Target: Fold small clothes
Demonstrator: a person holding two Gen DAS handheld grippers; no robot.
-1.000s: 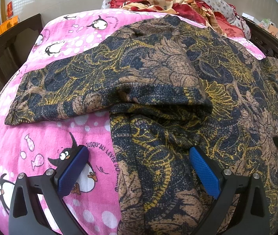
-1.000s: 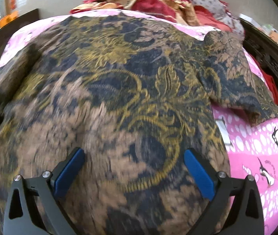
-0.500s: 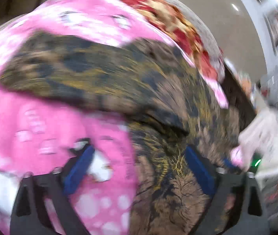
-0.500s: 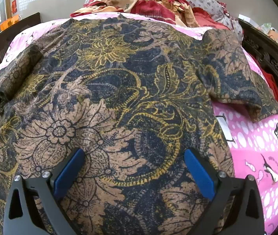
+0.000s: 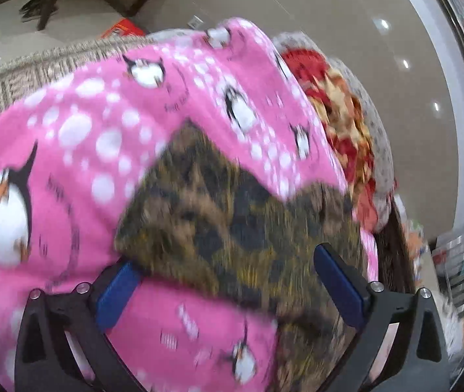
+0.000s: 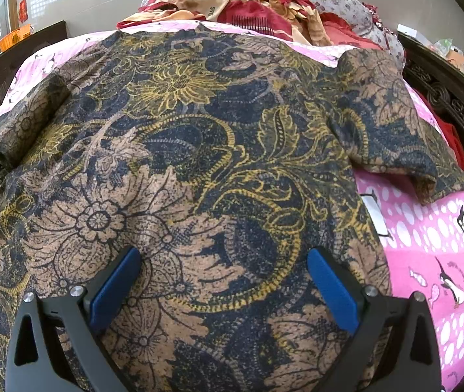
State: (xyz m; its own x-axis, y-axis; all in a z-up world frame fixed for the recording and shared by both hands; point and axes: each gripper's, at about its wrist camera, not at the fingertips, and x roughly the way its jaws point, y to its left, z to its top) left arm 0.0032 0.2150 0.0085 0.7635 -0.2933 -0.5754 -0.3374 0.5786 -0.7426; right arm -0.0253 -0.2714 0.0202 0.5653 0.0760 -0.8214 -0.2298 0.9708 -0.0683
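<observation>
The shirt point(image 6: 199, 163) (dark, with gold and tan flowers) lies spread on the pink blanket point(image 6: 428, 228). The right gripper point(image 6: 223, 281) hangs over its lower middle, jaws wide, holding nothing. The left gripper point(image 5: 225, 281), also spread wide, points at what seems to be a sleeve point(image 5: 218, 215), though that view is blurred.

A pink penguin blanket point(image 6: 428, 238) covers the bed, red-patterned bedding point(image 6: 248, 0) heaped behind.
</observation>
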